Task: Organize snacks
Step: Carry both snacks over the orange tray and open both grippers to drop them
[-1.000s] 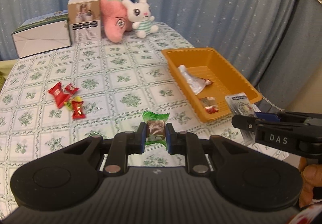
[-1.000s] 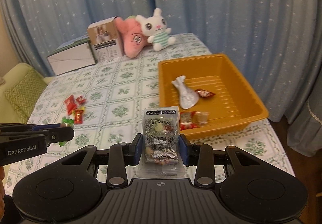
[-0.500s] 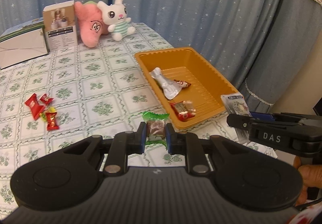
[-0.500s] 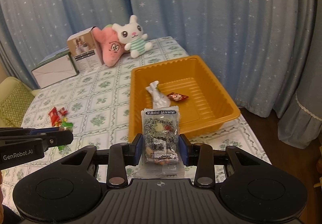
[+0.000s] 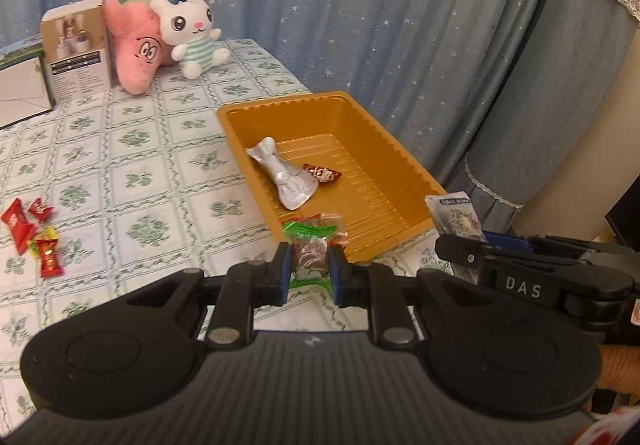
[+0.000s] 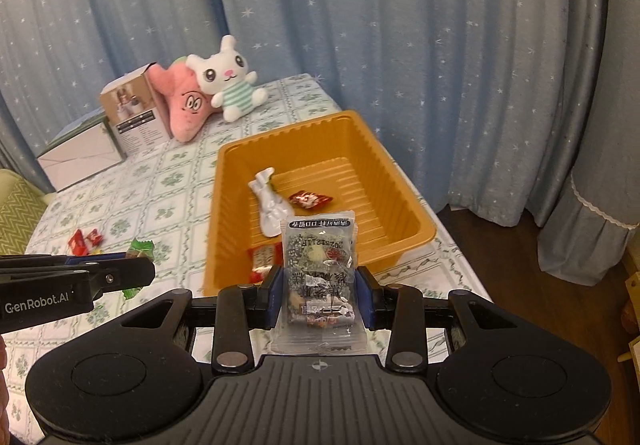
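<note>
Left wrist view shows a small candy in a green wrapper (image 5: 309,253) pinched tight between the fingers (image 5: 282,272) of the left gripper (image 5: 308,277). The candy is brown in the middle, with crinkly green ends sticking out above and below the pads.

Right wrist view shows a clear snack packet (image 6: 319,269) squeezed between the fingers (image 6: 276,295) of the right gripper (image 6: 320,295). The packet is flat and shiny, with its long side pointing straight ahead.

Both snacks need to go into the orange tray (image 6: 404,185). The tray lies ahead of both grippers. The packet's far end seems to reach over the tray's near rim, so the right hand looks like the nearer one. The candy seems to sit just short of the tray's near corner (image 5: 276,233), a little to the left side.

The tray is smooth plastic with ridges on its floor. In it lie a silver foil pack (image 5: 284,175), a small dark red candy (image 5: 322,173) and a red and clear candy (image 6: 262,259) near the front wall.

More red candies (image 5: 30,229) lie in a little pile on the surface (image 5: 160,173), well apart from the tray. The surface has a cloth with green flower squares. At the far end sit a white bunny toy (image 5: 192,31), a pink plush toy (image 5: 136,53) and two boxes (image 5: 76,53).
</note>
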`<state>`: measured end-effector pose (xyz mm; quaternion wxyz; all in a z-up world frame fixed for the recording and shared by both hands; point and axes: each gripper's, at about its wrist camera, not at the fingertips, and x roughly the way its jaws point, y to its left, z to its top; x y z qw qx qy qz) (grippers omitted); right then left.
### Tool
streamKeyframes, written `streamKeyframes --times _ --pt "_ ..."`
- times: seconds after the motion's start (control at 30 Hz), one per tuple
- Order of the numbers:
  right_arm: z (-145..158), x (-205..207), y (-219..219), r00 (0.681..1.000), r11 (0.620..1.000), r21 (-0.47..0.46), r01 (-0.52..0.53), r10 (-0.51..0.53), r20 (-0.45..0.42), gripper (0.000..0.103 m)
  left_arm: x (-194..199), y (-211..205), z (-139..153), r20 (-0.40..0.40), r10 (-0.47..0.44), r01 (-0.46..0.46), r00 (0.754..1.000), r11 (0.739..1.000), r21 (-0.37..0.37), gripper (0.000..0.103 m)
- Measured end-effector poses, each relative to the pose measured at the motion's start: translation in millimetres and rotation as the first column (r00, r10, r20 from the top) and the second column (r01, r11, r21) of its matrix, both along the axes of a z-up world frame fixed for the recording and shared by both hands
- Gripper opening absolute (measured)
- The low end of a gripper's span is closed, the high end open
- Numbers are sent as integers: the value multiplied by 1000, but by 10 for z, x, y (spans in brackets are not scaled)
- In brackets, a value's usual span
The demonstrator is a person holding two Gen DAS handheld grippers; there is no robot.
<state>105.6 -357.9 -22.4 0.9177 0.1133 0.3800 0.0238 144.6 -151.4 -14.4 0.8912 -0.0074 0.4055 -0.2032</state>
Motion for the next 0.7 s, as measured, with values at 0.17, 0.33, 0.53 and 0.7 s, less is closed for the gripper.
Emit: streamKeyframes --times 0.17,0.33,0.53,0.7 --pt "-43 118 -111 1000 1000 -1 10 -10 -3 38 169 -128 -52 -9 -10 10 1000 1000 -9 18" --pt "-95 284 -189 1000 1000 -3 12 -12 -6 38 312 -227 -118 -18 -15 15 1000 1000 -9 18" --pt "-132 435 -257 1000 1000 -6 11 -11 -3 38 485 -309 -203 -27 -20 19 999 1000 -8 18" --pt "-167 632 -318 1000 1000 -11 7 -7 -3 38 652 -388 -262 -34 -26 26 999 1000 -10 18"
